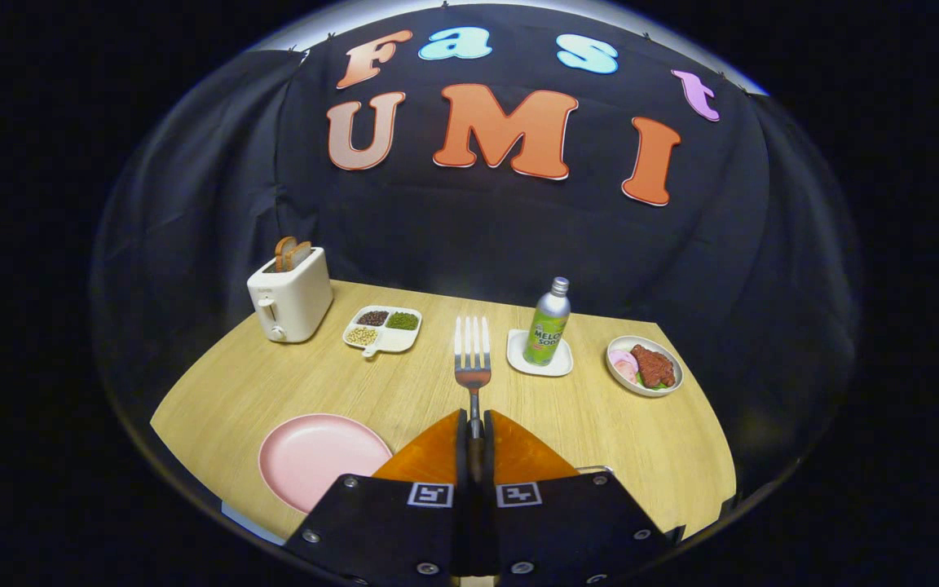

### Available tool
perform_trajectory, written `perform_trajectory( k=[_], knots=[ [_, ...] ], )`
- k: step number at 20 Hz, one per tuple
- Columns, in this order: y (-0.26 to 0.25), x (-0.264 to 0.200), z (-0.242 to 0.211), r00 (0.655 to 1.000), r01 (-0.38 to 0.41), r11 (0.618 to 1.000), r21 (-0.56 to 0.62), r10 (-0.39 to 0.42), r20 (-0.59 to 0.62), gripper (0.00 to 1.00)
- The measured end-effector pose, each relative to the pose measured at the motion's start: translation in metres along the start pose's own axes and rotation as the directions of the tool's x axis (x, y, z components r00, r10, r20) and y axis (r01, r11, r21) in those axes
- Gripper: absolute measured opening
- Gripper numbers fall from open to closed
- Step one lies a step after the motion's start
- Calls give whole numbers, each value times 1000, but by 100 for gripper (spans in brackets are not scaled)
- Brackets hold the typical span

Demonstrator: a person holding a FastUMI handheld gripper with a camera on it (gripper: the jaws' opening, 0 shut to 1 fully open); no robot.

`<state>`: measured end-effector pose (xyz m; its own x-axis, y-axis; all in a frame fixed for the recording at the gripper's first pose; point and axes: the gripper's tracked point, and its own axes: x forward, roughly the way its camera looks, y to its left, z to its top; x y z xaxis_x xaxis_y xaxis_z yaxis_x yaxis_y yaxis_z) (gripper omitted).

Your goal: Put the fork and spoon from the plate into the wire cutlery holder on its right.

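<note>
A: Starting far out to the left of the gripper (pixel 473 432), beyond it at the table's back edge: a toaster (pixel 290 295) with two slices of bread (pixel 291 252) standing in its slots.

B: And next to that?

A: A divided tray (pixel 382 328), three compartments, dark beans, green ones, pale ones. Nearer in, just left of the fingers (pixel 429 461), a plate (pixel 319 456) lying flat on the table (pixel 274 383). Its surface is bare as far as I can see it.

B: The fork?

A: Dead centre. The fork (pixel 473 359) is up off the table, handle pinched between the two fingers, tines pointing straight ahead and away from the gripper. The fingers are drawn nearly together, with just the handle's thickness between them, both pressing on it.

B: Spoon? Holder?

A: Can't tell where the spoon is. There's a thin bit of metal rim (pixel 594 470) peeking just right of the fingers, tight against the gripper body; I can't say what it belongs to.

B: Further right?

A: Ahead and slightly right, a bottle (pixel 547 322) upright on a square coaster (pixel 540 355). Right of that, well apart, a bowl (pixel 645 366) holding food.
</note>
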<state>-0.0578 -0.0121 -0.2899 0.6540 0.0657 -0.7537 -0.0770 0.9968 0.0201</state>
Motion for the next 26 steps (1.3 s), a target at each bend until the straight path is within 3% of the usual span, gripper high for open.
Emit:
perform_trajectory(
  k=[8, 13, 21, 26],
  knots=[
    [-55, -9, -29, 996, 44, 999, -10, -44, -78, 5],
    [-74, -6, -71, 979, 58, 998, -14, -60, -193, 5],
    [-92, -12, -123, 934, 44, 998, -38, -55, -354, 5],
    [-95, -15, -146, 884, 26, 998, -54, -48, -465, 5]
  ],
)
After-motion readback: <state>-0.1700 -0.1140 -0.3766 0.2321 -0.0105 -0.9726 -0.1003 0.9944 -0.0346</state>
